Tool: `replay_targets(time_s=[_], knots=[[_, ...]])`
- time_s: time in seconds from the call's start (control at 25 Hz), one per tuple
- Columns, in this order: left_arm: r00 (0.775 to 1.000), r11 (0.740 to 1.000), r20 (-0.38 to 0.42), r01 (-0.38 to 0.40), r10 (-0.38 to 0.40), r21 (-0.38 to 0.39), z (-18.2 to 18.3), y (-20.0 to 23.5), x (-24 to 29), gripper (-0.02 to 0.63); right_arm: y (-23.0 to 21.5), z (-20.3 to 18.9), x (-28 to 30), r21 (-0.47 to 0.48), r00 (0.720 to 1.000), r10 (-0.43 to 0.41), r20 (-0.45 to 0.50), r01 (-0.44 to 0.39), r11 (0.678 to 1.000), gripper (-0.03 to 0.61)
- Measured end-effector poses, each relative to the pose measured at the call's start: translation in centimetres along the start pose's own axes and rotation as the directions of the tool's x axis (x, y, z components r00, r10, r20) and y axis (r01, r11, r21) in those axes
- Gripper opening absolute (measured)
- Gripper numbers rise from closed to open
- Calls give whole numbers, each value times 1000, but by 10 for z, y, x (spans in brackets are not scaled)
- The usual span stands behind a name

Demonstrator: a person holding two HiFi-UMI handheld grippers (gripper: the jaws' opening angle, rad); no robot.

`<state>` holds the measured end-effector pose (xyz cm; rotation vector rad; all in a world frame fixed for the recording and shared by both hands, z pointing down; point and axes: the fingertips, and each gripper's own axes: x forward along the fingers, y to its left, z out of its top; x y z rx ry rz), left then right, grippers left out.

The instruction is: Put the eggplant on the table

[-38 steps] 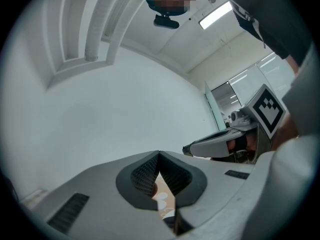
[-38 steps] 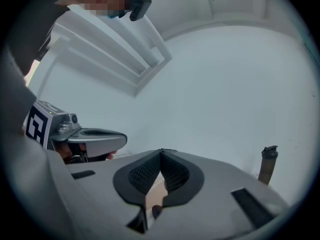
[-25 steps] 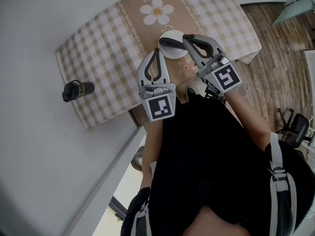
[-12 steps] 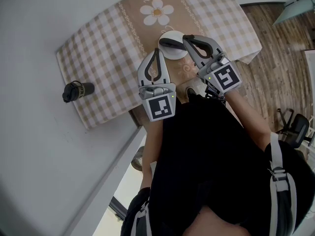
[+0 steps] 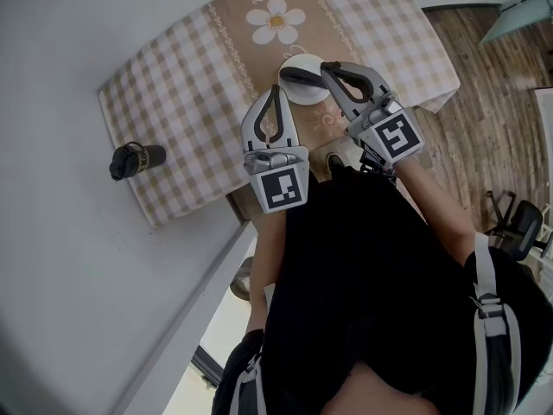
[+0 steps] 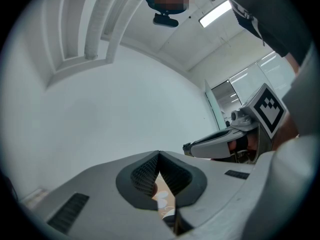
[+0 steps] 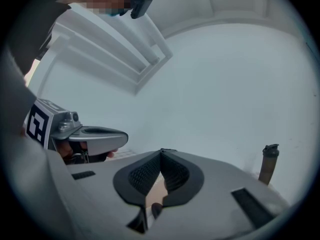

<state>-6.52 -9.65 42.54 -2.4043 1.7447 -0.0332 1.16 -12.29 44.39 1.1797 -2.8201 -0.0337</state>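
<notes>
A dark, elongated eggplant (image 5: 300,76) is seen lying on a white round plate (image 5: 298,95) at the upper centre of the head view. The plate is set on the worktop (image 5: 181,85), which is covered with a beige-and-white checked cloth. The grey left gripper (image 5: 276,89) is held clenched, with nothing between its jaws, just below and left of the plate. The grey right gripper (image 5: 327,66) is likewise clenched and empty, its tips shown over the plate's right edge. A dark bottle (image 5: 134,159) is seen at the left, beside the cloth's edge.
</notes>
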Motion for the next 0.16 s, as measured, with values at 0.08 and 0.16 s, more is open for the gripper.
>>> replay_targets(time_s=[0.08, 0.16], knots=[[1000, 1000, -1, -1, 1, -3, 0, 0, -1, 8, 1, 3, 1, -8, 1000, 3, 16, -3, 1000, 0], [1000, 1000, -3, -2, 2, -5, 0, -1, -1, 9, 2, 5, 1, -13, 1000, 5, 27, -5, 1000, 0]])
